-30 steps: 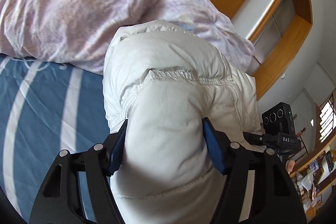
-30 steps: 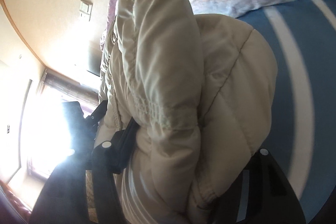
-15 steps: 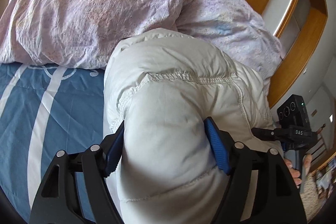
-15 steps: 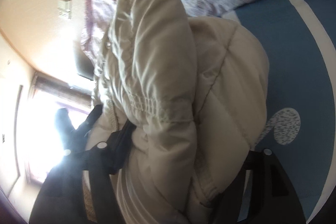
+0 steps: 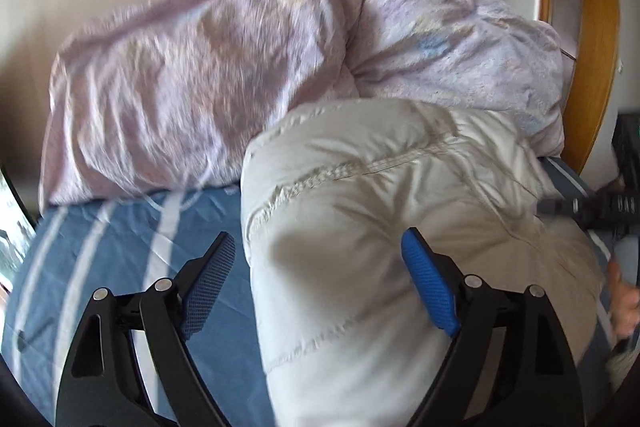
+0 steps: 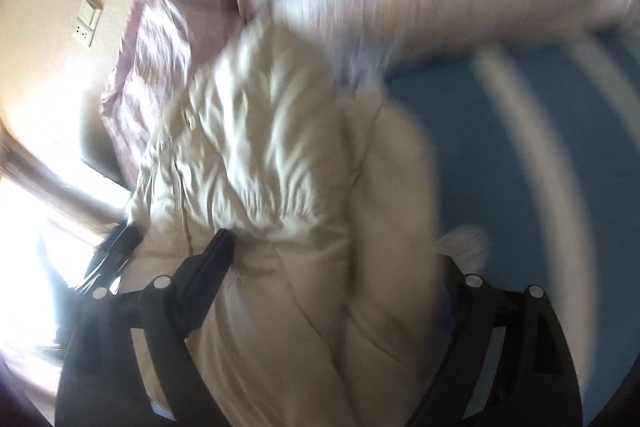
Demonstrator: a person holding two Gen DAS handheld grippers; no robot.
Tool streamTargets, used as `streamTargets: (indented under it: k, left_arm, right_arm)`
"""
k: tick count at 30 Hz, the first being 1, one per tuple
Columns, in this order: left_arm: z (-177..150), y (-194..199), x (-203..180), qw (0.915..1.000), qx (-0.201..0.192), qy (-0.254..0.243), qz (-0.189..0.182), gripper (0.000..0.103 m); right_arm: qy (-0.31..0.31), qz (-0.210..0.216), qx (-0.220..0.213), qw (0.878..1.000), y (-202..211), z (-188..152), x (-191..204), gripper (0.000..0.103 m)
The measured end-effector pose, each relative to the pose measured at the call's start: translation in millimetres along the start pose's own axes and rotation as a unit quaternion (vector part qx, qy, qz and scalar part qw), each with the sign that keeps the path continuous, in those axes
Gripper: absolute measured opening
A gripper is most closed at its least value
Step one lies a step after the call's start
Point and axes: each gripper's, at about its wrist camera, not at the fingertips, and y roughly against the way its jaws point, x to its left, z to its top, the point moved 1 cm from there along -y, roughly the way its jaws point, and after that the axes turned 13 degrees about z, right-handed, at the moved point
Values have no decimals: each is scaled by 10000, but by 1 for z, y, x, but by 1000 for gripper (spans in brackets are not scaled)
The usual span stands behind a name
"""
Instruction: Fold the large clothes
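A cream puffer jacket (image 5: pixel 380 187) lies bunched on a blue bed sheet with white stripes (image 5: pixel 120 235). My left gripper (image 5: pixel 316 237) straddles its near end and its jaws are opening. The left blue pad (image 5: pixel 208 279) stands clear of the cloth, while the right pad (image 5: pixel 428 287) still rests against it. The right wrist view is blurred. There the jacket (image 6: pixel 280 147) fills the space between the fingers of my right gripper (image 6: pixel 336 251), whose jaws are opening too. Its left finger (image 6: pixel 212 259) lies along the cloth and the right one is mostly hidden behind it.
A crumpled lilac quilt (image 5: pixel 200 67) is heaped behind the jacket against the wall. A wooden frame (image 5: pixel 596 27) stands at the right. The right gripper's body (image 5: pixel 600 207) and a hand (image 5: pixel 624 299) show at the right edge. A bright window (image 6: pixel 24 227) glares on the left.
Both grippers' jaws have widened; the left one's left pad has come off the jacket. Both cameras have tilted up, so more quilt and wall show. The jacket has settled lower on the bed.
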Motion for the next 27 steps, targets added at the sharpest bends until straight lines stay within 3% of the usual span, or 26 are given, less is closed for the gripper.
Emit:
streamTargets:
  k: [2,6,8,10,13,17,21,27]
  left_arm:
    - [2,14,1,9999,-113,7,-20,86]
    - [5,23,-8,9998,-116,45,-144,86]
    - [5,21,-13,9999,-141,-39,-34,86]
    - [4,15,-17,9998,-101,-115,109,86]
    - [-4,-1,-22,9998,137,-142,82,87]
    - [-8,-11,-30,9997,232,-33,-52,88]
    - [-9,-14,-49,9990,209,-348,200,88]
    - [-10,-25,-69,9963,250,-623,528,88]
  right_arm:
    - [67,-116,-441,9989,16,16,10,90]
    - [-154,-57,-374,9992,-3,32,24,86]
    - [-227,-148,-259,9993,-21,42,33,76]
    - [-282,-314,-77,9991,-39,40,33,44]
    - [-324,-702,-65,9970,-50,25,20,34]
    - [-486,-878,-26,9949,-58,15,1,33]
    - [-292,-1254,78,9916,-76,13,0,32]
    - [-300,-1479,143,9884,-89,15,-7,35]
